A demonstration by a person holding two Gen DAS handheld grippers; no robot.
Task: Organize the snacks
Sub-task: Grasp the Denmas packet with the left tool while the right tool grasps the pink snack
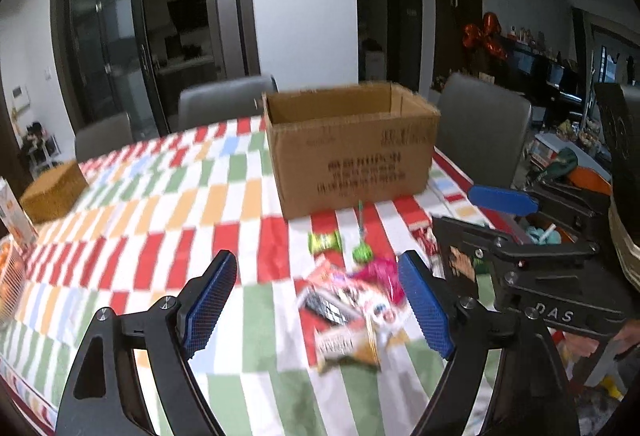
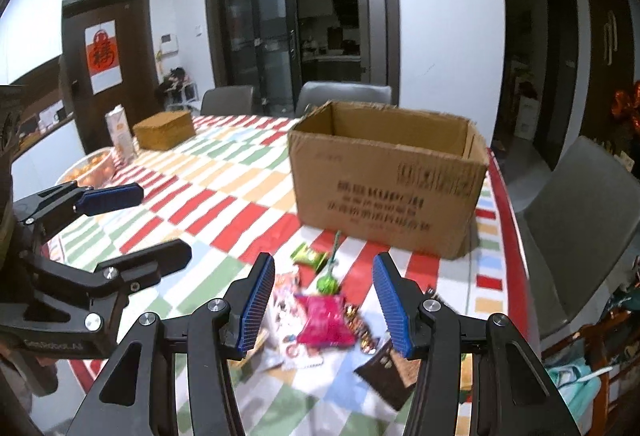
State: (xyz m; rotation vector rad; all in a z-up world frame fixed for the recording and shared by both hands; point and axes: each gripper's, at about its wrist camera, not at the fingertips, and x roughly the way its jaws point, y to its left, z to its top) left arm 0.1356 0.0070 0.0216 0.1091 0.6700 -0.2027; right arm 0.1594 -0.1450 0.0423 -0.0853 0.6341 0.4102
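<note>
Both the left gripper and right gripper hang spread and empty over the snack pile, near the cardboard box. Overlapping packets risk a double pick; the two grippers, close together, could collide.

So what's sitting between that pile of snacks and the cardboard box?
Two small green sweets: a wrapped candy and a lollipop with its stick pointing toward the cardboard box. Otherwise only tablecloth. The right wrist view shows this best.
</note>
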